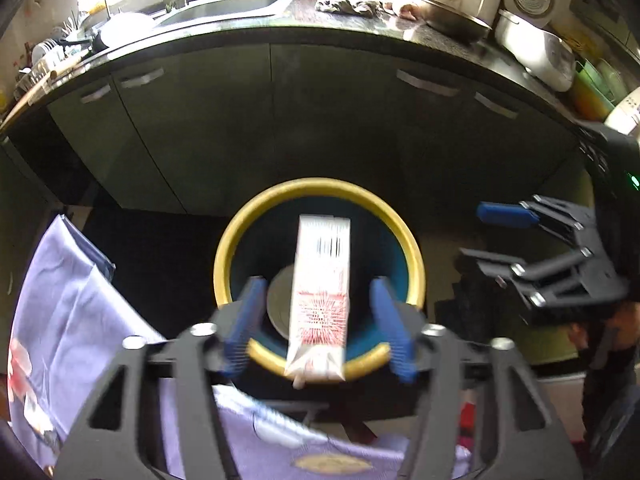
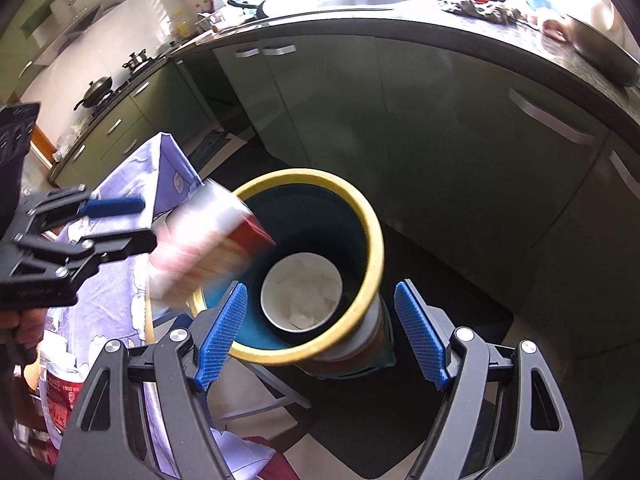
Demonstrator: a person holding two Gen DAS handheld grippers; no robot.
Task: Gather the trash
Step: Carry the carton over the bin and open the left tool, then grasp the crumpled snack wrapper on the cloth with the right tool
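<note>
Left hand-held gripper sits nearest the lens, blue pads spread wide w/ gaps on both sides of a white-and-red carton, so not gripping it. The carton is motion-blurred, lying lengthwise over the mouth of the bin, a blue cylinder w/ yellow rim; its near end overlaps the near rim. In the right wrist view the carton shows as a blur at the bin's left rim, just right of the left gripper's tips. Down in the bin is a white paper cup w/ crumpled white stuff in it. Right hand-held gripper is wide open, holding nothing, above the bin's near side. Purple cloth drapes to the left of the bin. Far behind, a dark counter w/ sink above green cabinets
</note>
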